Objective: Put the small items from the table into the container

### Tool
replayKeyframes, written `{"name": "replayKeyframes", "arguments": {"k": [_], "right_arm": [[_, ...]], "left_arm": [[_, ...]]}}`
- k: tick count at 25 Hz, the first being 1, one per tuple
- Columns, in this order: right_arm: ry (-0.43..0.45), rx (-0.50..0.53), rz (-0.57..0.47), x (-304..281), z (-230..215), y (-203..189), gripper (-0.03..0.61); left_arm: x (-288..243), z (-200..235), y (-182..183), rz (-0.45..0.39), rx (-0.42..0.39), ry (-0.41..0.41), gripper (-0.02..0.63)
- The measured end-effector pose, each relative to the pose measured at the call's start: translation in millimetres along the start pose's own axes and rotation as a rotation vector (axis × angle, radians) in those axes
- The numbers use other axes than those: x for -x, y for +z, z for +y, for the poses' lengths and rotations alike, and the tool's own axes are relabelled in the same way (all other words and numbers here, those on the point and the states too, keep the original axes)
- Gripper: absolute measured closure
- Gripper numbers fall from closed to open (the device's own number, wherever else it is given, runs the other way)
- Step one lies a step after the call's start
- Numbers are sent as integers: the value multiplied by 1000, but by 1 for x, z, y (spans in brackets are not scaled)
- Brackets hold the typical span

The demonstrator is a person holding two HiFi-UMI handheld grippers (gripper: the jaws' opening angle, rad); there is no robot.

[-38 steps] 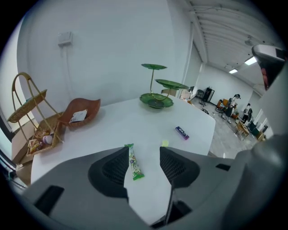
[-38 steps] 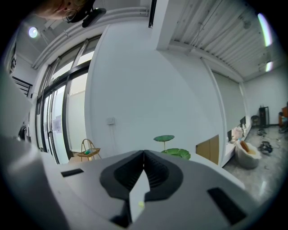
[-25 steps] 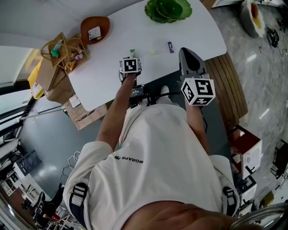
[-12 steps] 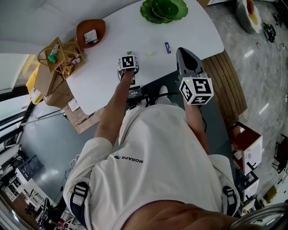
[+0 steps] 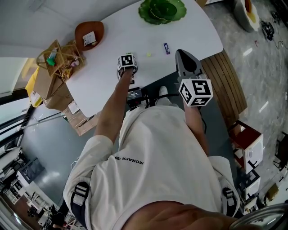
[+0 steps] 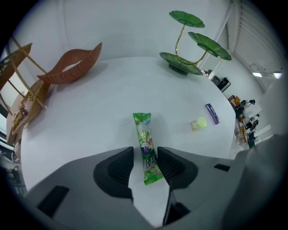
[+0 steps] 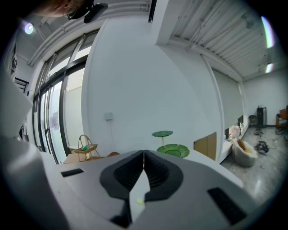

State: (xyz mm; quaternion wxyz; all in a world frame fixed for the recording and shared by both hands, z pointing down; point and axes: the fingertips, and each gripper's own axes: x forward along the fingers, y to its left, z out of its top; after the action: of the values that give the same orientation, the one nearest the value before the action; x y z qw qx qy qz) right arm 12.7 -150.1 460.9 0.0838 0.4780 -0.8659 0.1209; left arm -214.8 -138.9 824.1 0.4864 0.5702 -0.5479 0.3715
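A green candy packet (image 6: pixel 146 148) lies flat on the white table (image 6: pixel 99 117), lengthwise between the jaws of my left gripper (image 6: pixel 145 158). The jaws are closing around it, with a sliver of table still showing on the left side. In the head view the left gripper's marker cube (image 5: pixel 127 60) hides the packet. A small yellow-green sweet (image 6: pixel 198 123) (image 5: pixel 148 55) and a purple bar (image 6: pixel 212 113) (image 5: pixel 166 48) lie to the right. My right gripper (image 7: pixel 143 155) (image 5: pixel 182 55) hovers shut and empty at the table's near edge.
A brown leaf-shaped bowl (image 5: pixel 88 35) (image 6: pixel 72 67) holding a white packet sits at the far left. Beside it stands a wicker basket (image 5: pixel 58 56) with several items. A green lotus-leaf stand (image 5: pixel 162 10) (image 6: pixel 189 63) is at the back. Cardboard boxes (image 5: pixel 49 87) sit on the floor by the table's left edge.
My left gripper has come down onto the table over the green packet, so its cube now covers the packet in the head view. The right gripper has stayed put.
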Motion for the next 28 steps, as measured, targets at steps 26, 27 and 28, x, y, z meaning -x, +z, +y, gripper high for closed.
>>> {"name": "replayKeyframes", "arguments": {"k": [26, 27, 28], "right_arm": [[6, -9, -25, 4, -5, 4, 565], [8, -9, -27, 4, -5, 5, 565], [10, -9, -30, 3, -4, 5, 565]], "left_arm": [[24, -12, 15, -20, 147, -153, 565], [26, -12, 16, -25, 149, -151, 565], [28, -12, 17, -35, 146, -148, 565]]}}
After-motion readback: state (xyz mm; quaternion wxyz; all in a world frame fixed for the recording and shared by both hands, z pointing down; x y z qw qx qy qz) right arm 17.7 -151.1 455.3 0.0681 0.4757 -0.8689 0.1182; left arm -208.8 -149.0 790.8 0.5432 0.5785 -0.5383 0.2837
